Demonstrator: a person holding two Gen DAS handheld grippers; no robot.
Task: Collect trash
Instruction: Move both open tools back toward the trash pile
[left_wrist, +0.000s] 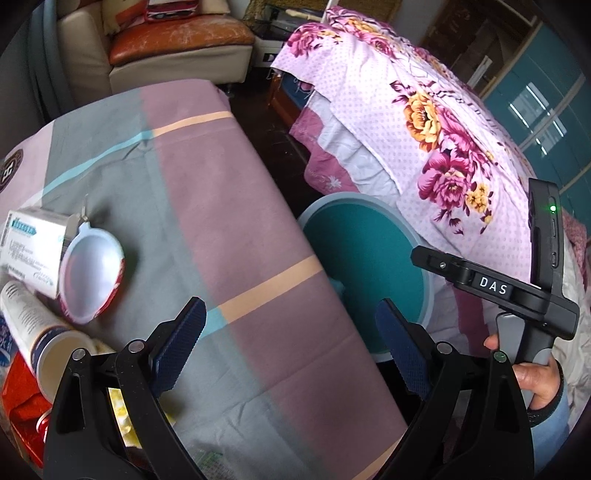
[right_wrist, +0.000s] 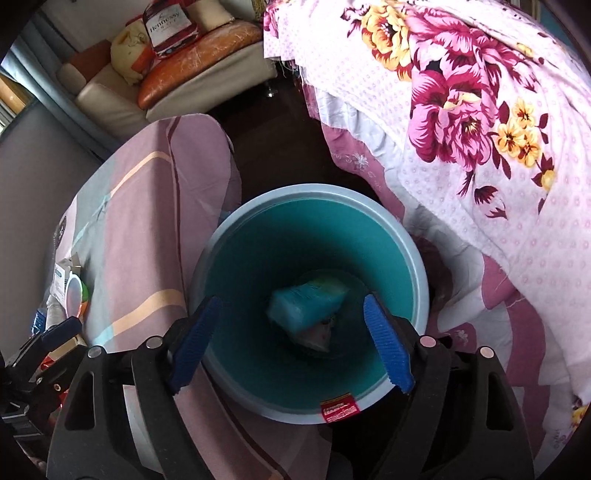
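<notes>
Right gripper (right_wrist: 291, 339) jaws wide, empty, above teal bin (right_wrist: 415, 258) holding blue packet (right_wrist: 306, 304), red rim sticker (right_wrist: 340, 408) illegible, left gripper (left_wrist: 291, 350) wide, empty, over tablecloth (left_wrist: 229, 221), "DAS" on right handle (left_wrist: 493, 286), Hennessy bottle (right_wrist: 168, 27) on sofa (right_wrist: 207, 70).

Left gripper (left_wrist: 291, 347): jaws spread wide, nothing between the blue pads (left_wrist: 181, 343).
Right gripper (right_wrist: 291, 343): jaws spread wide, holding nothing, pointing downward.
Right hand (left_wrist: 535, 380): fingers wrapped around the gripper's handle.

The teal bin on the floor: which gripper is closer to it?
Right. The right gripper hangs open directly above the bin; the left gripper is open over the table beside it.
</notes>
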